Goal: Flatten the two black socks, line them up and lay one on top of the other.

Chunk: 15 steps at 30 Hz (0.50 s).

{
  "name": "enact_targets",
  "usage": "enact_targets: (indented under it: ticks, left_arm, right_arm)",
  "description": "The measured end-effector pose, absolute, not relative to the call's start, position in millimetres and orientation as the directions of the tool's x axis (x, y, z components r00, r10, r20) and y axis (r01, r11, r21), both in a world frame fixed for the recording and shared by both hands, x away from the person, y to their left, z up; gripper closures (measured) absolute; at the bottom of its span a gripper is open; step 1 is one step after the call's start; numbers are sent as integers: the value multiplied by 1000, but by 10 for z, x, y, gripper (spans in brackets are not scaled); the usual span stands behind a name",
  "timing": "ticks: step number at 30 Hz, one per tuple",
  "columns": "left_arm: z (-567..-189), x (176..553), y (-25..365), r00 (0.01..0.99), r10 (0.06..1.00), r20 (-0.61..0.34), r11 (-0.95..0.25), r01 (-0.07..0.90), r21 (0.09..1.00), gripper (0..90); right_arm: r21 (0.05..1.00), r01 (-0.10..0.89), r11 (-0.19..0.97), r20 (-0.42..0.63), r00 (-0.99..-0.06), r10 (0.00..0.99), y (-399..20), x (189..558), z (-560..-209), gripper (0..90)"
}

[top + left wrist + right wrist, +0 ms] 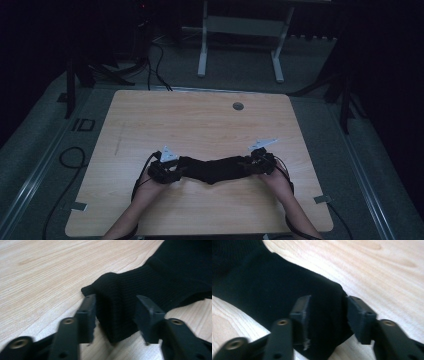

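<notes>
On the near half of the tabletop [150,115] lies a black sock [215,169]; left tongs [116,312] and right tongs [327,315] each grip one end.

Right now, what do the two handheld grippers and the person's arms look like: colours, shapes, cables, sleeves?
The left black two-jaw gripper and the right black two-jaw gripper look alike. Each has flat rectangular black pads on black arms with brass-coloured screw holes, a pale grey three-cornered plate on top, and a thin black cable trailing back along the wrist. The forearms are bare; no sleeves visible.
</notes>
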<state>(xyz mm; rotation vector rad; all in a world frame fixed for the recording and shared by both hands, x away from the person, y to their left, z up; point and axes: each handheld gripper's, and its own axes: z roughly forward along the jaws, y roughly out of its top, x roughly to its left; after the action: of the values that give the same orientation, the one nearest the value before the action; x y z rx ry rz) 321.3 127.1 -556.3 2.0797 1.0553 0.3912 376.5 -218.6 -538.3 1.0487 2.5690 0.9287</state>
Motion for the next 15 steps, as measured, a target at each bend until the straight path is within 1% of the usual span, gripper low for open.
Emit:
enact_targets:
  ticks: [1, 2, 3, 4, 7, 8, 10, 11, 12, 13, 14, 15]
  left_arm:
    - [-5556, 3205, 1277, 607, 792, -62, -366, 555, 747, 475]
    - [-5542, 3195, 1289, 603, 795, -59, -362, 551, 752, 472]
    - [-5533, 3194, 1301, 601, 798, -53, -363, 549, 753, 444]
    - [-5521, 3194, 1321, 591, 805, -58, -349, 550, 759, 419]
    - [-5504, 3208, 1366, 573, 817, -64, -326, 550, 769, 415]
    - [-5502, 3214, 1373, 571, 819, -64, -321, 547, 773, 441]
    - [-5496, 3235, 1374, 558, 827, -61, -309, 543, 780, 455]
    - [-5491, 3233, 1374, 560, 826, -62, -303, 535, 789, 517]
    - [-5484, 3235, 1370, 562, 824, -72, -291, 529, 797, 572]
    - [-5471, 3232, 1356, 563, 823, -76, -285, 525, 802, 589]
    - [-5464, 3229, 1344, 572, 816, -79, -287, 520, 805, 716]
    - [-5460, 3226, 1320, 581, 810, -83, -287, 515, 808, 739]
  right_arm:
    - [633, 549, 546, 32, -723, 690, -2182, 3762, -5361, 471]
    - [639, 545, 542, 27, -721, 692, -2181, 3759, -5347, 445]
    - [649, 541, 535, 22, -716, 698, -2184, 3757, -5320, 397]
    - [653, 541, 530, 22, -714, 700, -2186, 3756, -5303, 379]
    - [673, 538, 507, 23, -701, 712, -2213, 3755, -5236, 328]
    - [680, 536, 500, 22, -697, 717, -2223, 3755, -5220, 348]
    - [689, 535, 489, 36, -699, 714, -2242, 3752, -5201, 419]
    - [695, 531, 484, 30, -695, 719, -2251, 3742, -5190, 612]
    - [702, 521, 485, 16, -693, 721, -2260, 3729, -5185, 699]
    - [706, 518, 483, 7, -687, 726, -2265, 3720, -5182, 768]
    - [707, 517, 482, 5, -685, 729, -2271, 3717, -5184, 850]
    - [708, 519, 478, 10, -685, 729, -2274, 3717, -5186, 882]
